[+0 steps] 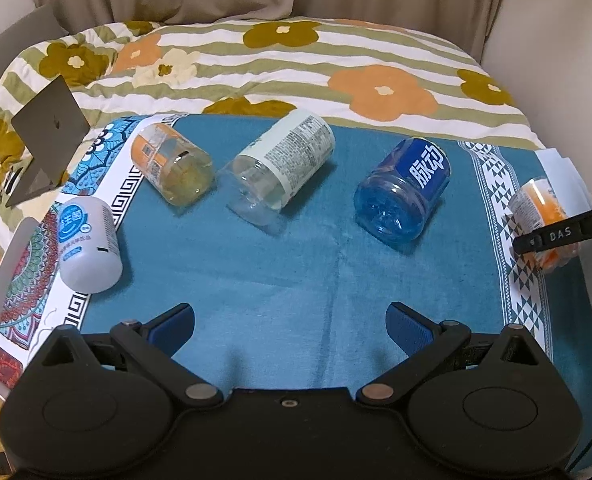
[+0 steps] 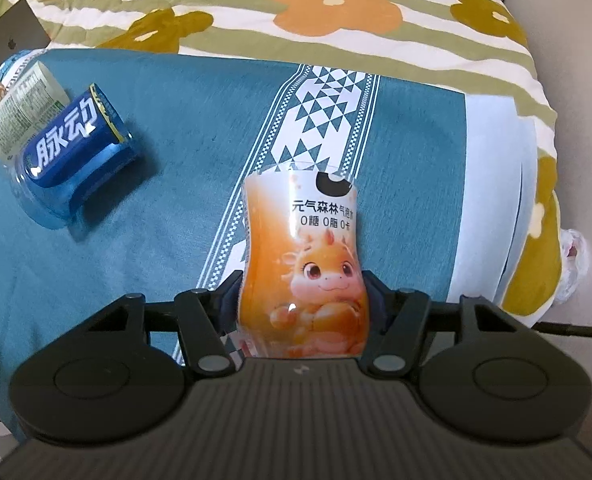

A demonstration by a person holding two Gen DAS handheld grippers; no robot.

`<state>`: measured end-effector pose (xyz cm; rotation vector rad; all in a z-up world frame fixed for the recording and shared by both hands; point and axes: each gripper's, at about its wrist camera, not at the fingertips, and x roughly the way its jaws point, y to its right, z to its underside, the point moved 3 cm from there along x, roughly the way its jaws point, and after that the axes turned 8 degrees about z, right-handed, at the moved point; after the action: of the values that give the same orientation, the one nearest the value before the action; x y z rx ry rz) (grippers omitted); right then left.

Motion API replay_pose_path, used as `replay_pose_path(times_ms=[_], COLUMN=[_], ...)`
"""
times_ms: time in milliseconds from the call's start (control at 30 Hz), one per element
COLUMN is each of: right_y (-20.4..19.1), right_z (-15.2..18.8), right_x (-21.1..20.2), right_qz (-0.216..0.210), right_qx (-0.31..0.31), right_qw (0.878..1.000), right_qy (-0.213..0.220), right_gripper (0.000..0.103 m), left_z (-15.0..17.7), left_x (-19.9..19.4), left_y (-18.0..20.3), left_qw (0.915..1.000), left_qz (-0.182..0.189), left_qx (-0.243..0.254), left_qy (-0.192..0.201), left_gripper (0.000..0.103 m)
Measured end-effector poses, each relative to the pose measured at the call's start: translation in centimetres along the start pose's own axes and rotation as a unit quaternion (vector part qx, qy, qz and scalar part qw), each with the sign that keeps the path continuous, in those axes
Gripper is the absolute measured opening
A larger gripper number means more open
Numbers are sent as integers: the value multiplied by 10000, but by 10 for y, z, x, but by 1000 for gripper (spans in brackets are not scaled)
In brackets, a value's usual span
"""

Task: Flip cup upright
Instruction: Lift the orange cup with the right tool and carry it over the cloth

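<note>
- Taking the blue cup (image 1: 402, 192) as our landmark and starting far to its left, we see the white cup (image 1: 89, 245) on its side on the teal cloth (image 1: 296, 272), then the amber cup (image 1: 171, 168) and the clear cup (image 1: 279, 168), both also lying down
- Our left gripper (image 1: 291, 326) hangs in front of the blue cup, fingers wide apart and holding nothing
- Right of the blue cup, near the cloth's patterned band, our right gripper (image 2: 302, 300) is clamped on the orange dragon cup (image 2: 304, 264)
- That cup's long axis runs forward along the fingers, open rim away from us
- We judge the right hand the nearer one; uprighting needs a wrist tilt to bring the rim up
</note>
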<state>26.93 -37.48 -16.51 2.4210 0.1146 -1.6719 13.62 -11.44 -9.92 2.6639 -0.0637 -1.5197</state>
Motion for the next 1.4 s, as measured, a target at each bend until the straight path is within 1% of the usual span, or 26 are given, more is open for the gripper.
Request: replay_pose_path(times_ms=[167,333,500,667,767,967,1167,1400], right_y=[-9,-33,-68,-109,-134,-179,-214,-229], right_z=[4,12,25,44,56,72,77,77], right_x=[-27,-64,-95,-111,-110,-96,-74,-62], right_qz=[21,53,33,-14,-82,-224,-15,152], right_qx=[188,327,522,688,837,1225,1352,1356], right_qw=[9996,9987,9974,9967,9958,9920,9908,9906], right_qy=[195,398,488,439,362,225,98,35], right_gripper=[76,76,76,76,76,76,77,77], left_z=[0,0,5,13,18,31,40,42], left_x=[-14,-32,-51,-60,-62,-57,-49,-43], left_y=[-14,-35,-60,-84,-98,-121,-139,-146], left_qw=[9999,9991,9977,9962,9953,9939,9927,9917], left_qz=[98,258,444,621,635,675,771,890], left_qx=[62,196,337,467,618,837,918,927], left_qy=[118,275,384,389,379,264,136,60], left_gripper=[103,103,103,103,103,103,103,103])
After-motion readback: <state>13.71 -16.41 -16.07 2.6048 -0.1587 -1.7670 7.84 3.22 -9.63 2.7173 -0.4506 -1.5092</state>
